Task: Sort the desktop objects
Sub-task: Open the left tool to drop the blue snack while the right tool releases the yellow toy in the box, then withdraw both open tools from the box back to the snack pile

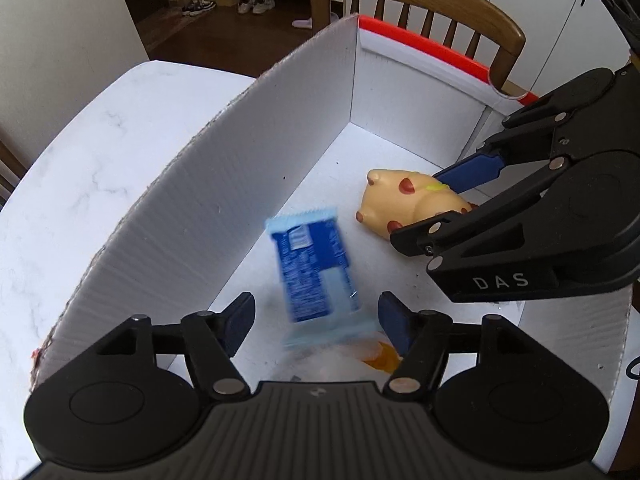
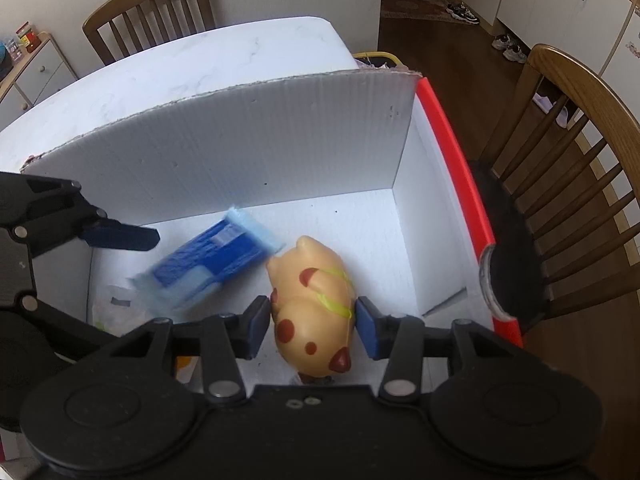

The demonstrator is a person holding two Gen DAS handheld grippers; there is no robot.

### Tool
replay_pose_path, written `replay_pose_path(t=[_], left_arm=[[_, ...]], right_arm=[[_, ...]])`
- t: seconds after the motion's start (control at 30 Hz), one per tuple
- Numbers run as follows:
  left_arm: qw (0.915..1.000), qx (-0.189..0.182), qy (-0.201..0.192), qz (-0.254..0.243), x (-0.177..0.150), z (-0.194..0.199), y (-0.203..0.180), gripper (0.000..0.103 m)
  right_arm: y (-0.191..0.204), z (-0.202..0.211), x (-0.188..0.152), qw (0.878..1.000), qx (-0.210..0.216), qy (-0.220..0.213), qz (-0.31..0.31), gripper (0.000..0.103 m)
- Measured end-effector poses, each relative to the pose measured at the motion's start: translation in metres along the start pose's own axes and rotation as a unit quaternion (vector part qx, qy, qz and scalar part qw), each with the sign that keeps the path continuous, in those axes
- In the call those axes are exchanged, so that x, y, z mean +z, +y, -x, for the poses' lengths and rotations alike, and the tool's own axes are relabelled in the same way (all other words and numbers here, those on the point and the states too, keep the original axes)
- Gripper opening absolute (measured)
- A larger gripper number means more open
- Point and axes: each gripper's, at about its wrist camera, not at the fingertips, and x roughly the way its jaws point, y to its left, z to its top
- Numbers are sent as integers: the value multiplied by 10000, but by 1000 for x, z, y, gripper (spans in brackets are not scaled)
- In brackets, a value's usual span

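Our left gripper (image 1: 316, 316) stands spread, blue snack packet (image 1: 310, 274) loose between; our right gripper (image 2: 312, 326) pinches the spotted toy (image 2: 310, 304).

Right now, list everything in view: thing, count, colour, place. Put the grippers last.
Box: one, white with a red edge, on the table.
Snack packet: one, blue, blurred, inside the box.
Toy animal: one, tan with red spots, inside the box.
Table: one, white marble.
Chairs: two, brown wood, beside the table.
Shoes: several, on the floor beyond.
Left gripper: black, blue pads, open over the packet.
Right gripper: black, blue pads, around the toy.
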Motion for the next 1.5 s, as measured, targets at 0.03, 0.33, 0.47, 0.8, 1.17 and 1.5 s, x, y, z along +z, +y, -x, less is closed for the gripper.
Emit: replay_pose_path(t=[0.03,0.33,0.47,0.8,1.17,1.5], left_arm=[[10000,13,-15,3,0,2,0,67],[9997,105,-235,52,-5,21,-1,67],[9992,133,-369,59,-7,33,-2,67],[9972,155,-735,23,-12,70,-14,67],[9934,141,-1126,174,-32,112,-19,71],[9889,154,-1464,208,-56,143,-27,73]], right_arm=[[0,1,0,10000,4,-19,3,46],[2,19,-1,9997,8,-245,43,54],[3,29,-3,9994,-1,-338,41,56],[10,62,-12,9976,-1,-663,186,59],[24,106,-29,9935,182,-1084,310,66],[40,138,-48,9890,223,-1428,309,77]])
